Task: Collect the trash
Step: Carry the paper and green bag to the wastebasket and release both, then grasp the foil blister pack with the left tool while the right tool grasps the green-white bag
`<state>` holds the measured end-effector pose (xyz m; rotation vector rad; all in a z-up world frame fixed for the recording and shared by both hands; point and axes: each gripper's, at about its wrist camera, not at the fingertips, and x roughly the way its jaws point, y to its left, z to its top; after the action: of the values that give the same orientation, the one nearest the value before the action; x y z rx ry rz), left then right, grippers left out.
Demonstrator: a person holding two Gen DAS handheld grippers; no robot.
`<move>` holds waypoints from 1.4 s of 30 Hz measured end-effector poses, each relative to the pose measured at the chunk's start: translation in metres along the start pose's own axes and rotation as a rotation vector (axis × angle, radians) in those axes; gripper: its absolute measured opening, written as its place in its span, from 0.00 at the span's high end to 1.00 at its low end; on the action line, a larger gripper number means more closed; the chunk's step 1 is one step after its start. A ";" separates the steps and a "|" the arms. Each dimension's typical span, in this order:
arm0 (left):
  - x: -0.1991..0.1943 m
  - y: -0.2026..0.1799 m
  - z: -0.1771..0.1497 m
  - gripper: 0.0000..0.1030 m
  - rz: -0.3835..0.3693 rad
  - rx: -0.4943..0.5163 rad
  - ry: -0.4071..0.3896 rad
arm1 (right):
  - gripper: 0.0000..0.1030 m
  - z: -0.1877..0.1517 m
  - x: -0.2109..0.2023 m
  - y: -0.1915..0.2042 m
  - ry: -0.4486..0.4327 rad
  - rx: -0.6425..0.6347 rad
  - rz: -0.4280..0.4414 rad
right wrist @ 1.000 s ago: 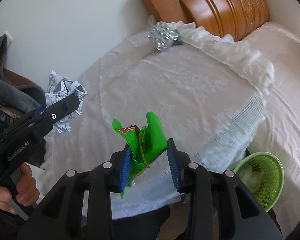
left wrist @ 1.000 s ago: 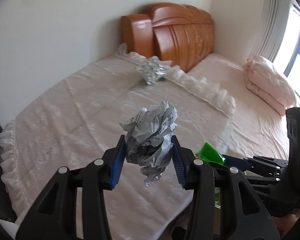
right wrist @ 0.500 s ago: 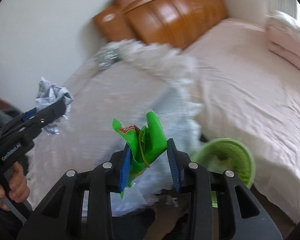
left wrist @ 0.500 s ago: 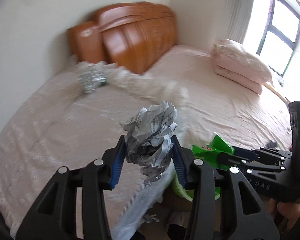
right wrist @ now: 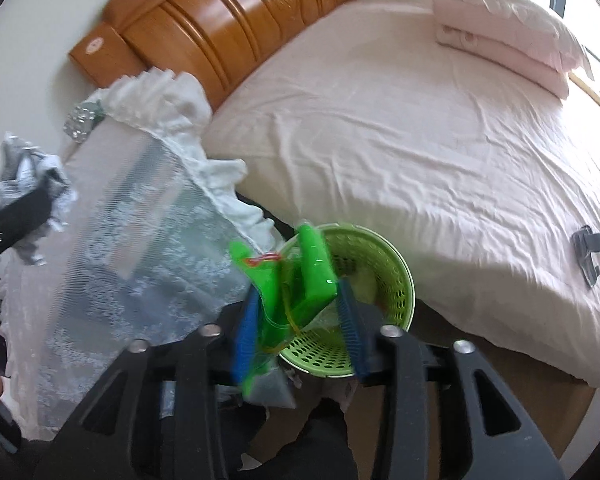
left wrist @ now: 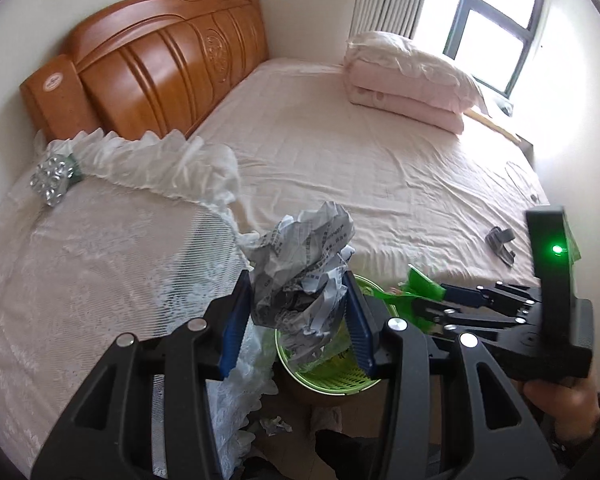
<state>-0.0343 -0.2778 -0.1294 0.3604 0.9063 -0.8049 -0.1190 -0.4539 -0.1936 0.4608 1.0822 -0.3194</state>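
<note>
My left gripper is shut on a crumpled newspaper ball and holds it over the near edge of a green perforated bin on the floor between the two beds. My right gripper holds a green snack wrapper just above the bin; its jaws look slightly wider than before, and the wrapper still touches the left pad. A crumpled silver foil ball lies on the lace-covered bed near the headboard, also in the right wrist view.
A wooden headboard stands behind the pink bed. A folded quilt and pillow lie by the window. A small grey object lies on the pink sheet. Paper scraps lie on the floor.
Both grippers swung right from over the lace bed to above the green bin, carrying the newspaper ball and green wrapper. The right jaws look slightly wider apart.
</note>
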 end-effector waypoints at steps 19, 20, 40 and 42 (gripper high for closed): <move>0.027 -0.037 0.005 0.47 -0.065 0.059 0.059 | 0.04 0.008 -0.014 -0.043 -0.027 0.089 -0.093; 0.026 -0.040 0.005 0.33 -0.068 0.060 0.045 | 0.04 0.008 -0.015 -0.045 -0.027 0.097 -0.098; 0.000 0.005 0.006 0.08 -0.014 -0.043 -0.014 | 0.03 0.014 -0.017 -0.020 -0.036 0.137 -0.058; -0.006 0.022 0.003 0.08 0.019 -0.075 -0.020 | 0.03 0.018 -0.016 -0.008 -0.039 0.131 -0.030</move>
<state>-0.0183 -0.2620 -0.1238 0.2945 0.9108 -0.7538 -0.1157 -0.4693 -0.1733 0.5534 1.0349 -0.4254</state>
